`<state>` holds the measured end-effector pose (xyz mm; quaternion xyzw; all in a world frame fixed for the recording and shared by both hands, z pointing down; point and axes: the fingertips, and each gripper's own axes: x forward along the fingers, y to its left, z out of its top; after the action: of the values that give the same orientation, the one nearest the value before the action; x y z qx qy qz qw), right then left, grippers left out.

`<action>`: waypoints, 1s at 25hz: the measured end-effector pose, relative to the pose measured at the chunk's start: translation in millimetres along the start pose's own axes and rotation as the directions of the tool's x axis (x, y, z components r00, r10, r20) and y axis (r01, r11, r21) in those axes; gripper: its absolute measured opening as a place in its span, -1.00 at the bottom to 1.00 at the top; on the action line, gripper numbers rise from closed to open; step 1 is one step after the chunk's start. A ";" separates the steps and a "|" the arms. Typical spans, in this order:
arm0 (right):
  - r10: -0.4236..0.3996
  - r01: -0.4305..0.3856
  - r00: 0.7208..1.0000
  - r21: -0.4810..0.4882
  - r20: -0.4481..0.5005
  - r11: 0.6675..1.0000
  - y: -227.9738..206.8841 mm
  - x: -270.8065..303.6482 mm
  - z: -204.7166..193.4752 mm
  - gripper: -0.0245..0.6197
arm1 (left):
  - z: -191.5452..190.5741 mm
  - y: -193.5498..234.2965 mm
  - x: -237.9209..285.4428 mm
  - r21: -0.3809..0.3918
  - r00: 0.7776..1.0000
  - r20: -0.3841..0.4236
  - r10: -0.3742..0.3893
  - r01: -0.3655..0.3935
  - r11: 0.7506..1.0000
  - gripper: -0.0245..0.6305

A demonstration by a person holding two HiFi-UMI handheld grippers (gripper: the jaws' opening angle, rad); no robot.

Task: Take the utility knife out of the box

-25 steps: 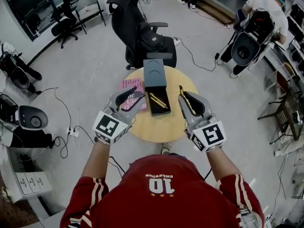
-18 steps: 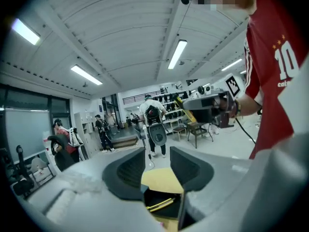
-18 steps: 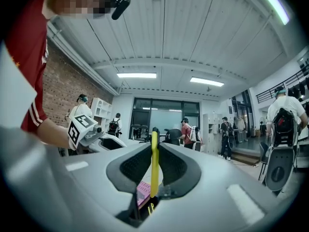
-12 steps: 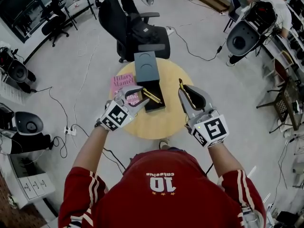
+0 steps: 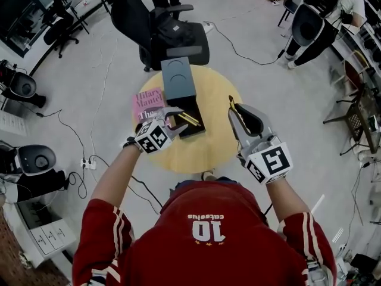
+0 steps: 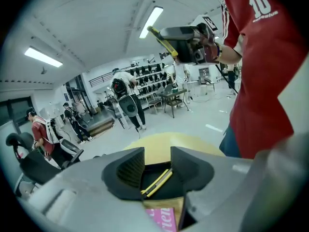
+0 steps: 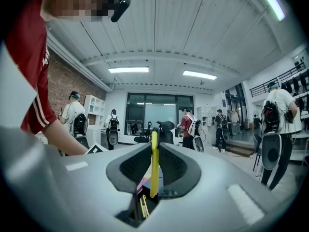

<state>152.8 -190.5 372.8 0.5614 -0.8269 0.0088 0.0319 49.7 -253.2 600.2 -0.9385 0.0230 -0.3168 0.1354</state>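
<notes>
Utility knife [image 5: 189, 120]: yellow with black edging. Box [image 5: 178, 79]: dark grey lid, black interior. Table [image 5: 196, 157]: pale yellow wood. Book [image 5: 144, 102]: pink, white lettering. Left gripper [image 5: 176, 115] and right gripper [image 5: 234, 109]: grey shells, black ribbed pads, black-and-white square markers. Thin strip [image 7: 154, 163] in the right gripper: yellow. Shirt [image 5: 202, 207]: red, white stripes.

Left tool [image 5: 174, 119] sank to box [image 5: 195, 128], empty jaws widening

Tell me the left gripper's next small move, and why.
Probably ease the left gripper slightly lower, until its jaws flank the slim yellow utility knife in the open black box. Those jaws have just been opening; the knife shows between them, untouched, and the right gripper is shut on another thin yellow strip.
</notes>
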 end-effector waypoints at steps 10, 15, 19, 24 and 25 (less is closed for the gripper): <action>-0.064 0.066 0.996 0.032 -0.056 0.997 -33.5 -8.3 -26.6 -0.77 | -63.3 -13.8 77.8 0.042 0.960 -0.165 -0.225 0.234 0.971 -0.42; -0.118 0.122 0.990 0.043 -0.082 0.992 -50.9 -20.1 -39.7 -0.77 | -87.0 -18.6 107.9 0.062 0.921 -0.233 -0.312 0.334 0.940 -0.42; -0.152 0.158 0.984 0.064 -0.094 0.985 -63.3 -25.3 -47.9 -0.77 | -109.0 -28.2 126.5 0.077 0.868 -0.310 -0.389 0.430 0.899 -0.38; -0.176 0.186 0.978 0.088 -0.109 0.979 -76.2 -27.1 -53.8 -0.77 | -130.6 -35.5 139.3 0.151 0.807 -0.408 -0.427 0.521 0.840 -0.38; -0.182 0.192 0.977 0.089 -0.110 0.977 -78.7 -27.4 -54.4 -0.77 | -131.8 -36.0 142.0 0.162 0.800 -0.417 -0.432 0.533 0.831 -0.38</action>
<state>238.3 -191.5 423.6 0.6365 -0.7662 0.0751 0.0469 82.3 -268.5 793.9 -0.8100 -0.2378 -0.5084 0.1699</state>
